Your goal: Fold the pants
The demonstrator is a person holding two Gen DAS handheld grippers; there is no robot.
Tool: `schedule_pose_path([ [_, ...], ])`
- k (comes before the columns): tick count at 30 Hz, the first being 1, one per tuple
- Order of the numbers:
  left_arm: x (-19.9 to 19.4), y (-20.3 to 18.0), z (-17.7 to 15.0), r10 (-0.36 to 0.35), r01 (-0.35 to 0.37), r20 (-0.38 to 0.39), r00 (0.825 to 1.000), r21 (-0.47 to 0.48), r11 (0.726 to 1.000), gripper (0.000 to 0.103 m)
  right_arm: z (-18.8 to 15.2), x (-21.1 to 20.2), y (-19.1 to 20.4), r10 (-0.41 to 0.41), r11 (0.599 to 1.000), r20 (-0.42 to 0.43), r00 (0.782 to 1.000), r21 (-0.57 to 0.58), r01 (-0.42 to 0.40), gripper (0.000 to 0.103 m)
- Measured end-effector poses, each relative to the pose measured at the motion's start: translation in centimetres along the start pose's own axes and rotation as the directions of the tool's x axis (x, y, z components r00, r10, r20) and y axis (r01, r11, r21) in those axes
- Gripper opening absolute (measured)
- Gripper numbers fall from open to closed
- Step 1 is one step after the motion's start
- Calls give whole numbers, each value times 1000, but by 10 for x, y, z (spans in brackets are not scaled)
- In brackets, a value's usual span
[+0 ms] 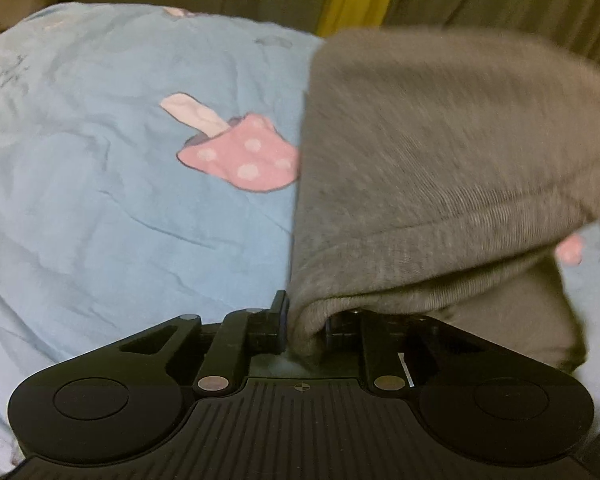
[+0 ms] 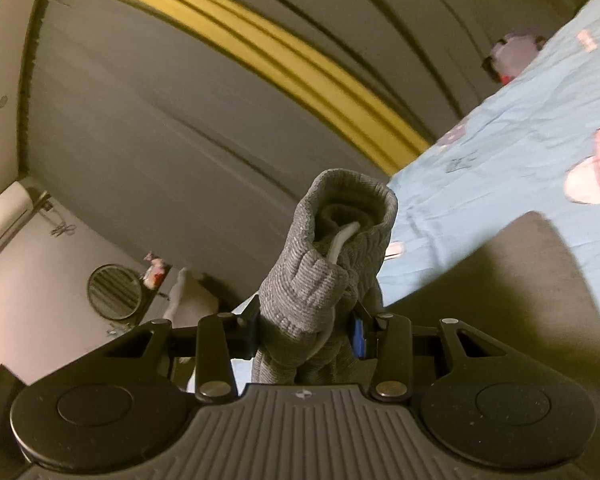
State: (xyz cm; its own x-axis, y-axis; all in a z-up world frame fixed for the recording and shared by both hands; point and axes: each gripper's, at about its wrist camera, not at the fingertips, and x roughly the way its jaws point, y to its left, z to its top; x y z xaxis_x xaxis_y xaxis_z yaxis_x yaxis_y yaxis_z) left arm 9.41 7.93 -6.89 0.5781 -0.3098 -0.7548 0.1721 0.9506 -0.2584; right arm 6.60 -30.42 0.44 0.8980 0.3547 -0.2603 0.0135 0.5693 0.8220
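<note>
The grey pants [image 1: 440, 152] hang lifted over the blue bedsheet [image 1: 120, 200], blurred by motion. My left gripper [image 1: 306, 326] is shut on a folded edge of the pants; the cloth drapes over its right finger and hides it. In the right wrist view my right gripper [image 2: 306, 330] is shut on the ribbed grey waistband [image 2: 332, 248], which bunches up between the fingers with a white drawstring [image 2: 342, 240] showing. More of the pants [image 2: 512, 280] hangs to the right, over the bed.
The bedsheet [image 2: 500, 160] has pink mushroom prints [image 1: 244, 156]. Grey curtains with a yellow stripe [image 2: 260, 52] hang behind the bed. A small round fan [image 2: 114, 291] and clutter stand at the lower left in the right wrist view.
</note>
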Motion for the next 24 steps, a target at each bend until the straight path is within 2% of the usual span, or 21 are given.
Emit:
schedule_pose_path([
  [3,-2,-3,0,1,-1,-1,1000,2,1000,19,-2,-14,-18,-40,999,16,999,18,40,41],
  [5,1,-9,1,19,-19,-13,1000,22,1000,24,-7,-25,-32,-84,996,22,996,18,83,41],
  [7,7,-11,2,36,-35,-43,998,35,999,34,-16,-32,-45,-171,984,31,985,-41,173,41],
  [9,12,-11,1,42,-39,-83,996,37,999,38,-26,-27,-71,-274,961,-2,962,-35,274,41],
  [11,14,-11,1,45,-41,-95,994,41,998,40,-37,-16,-104,-388,921,-93,917,9,390,43],
  [13,14,-10,1,55,-51,-93,994,40,998,44,-47,-18,-113,-371,928,-81,925,2,373,43],
  [17,13,-9,1,52,-50,-93,994,30,998,43,-43,-19,-95,-378,925,-59,924,-58,375,42],
  [21,11,-7,0,5,-4,-80,997,16,1000,21,-41,-31,-81,-332,941,-11,943,-65,331,41],
  [24,9,-7,-1,-15,16,-66,998,5,1000,17,-41,-47,-66,-312,940,47,949,-129,316,40],
])
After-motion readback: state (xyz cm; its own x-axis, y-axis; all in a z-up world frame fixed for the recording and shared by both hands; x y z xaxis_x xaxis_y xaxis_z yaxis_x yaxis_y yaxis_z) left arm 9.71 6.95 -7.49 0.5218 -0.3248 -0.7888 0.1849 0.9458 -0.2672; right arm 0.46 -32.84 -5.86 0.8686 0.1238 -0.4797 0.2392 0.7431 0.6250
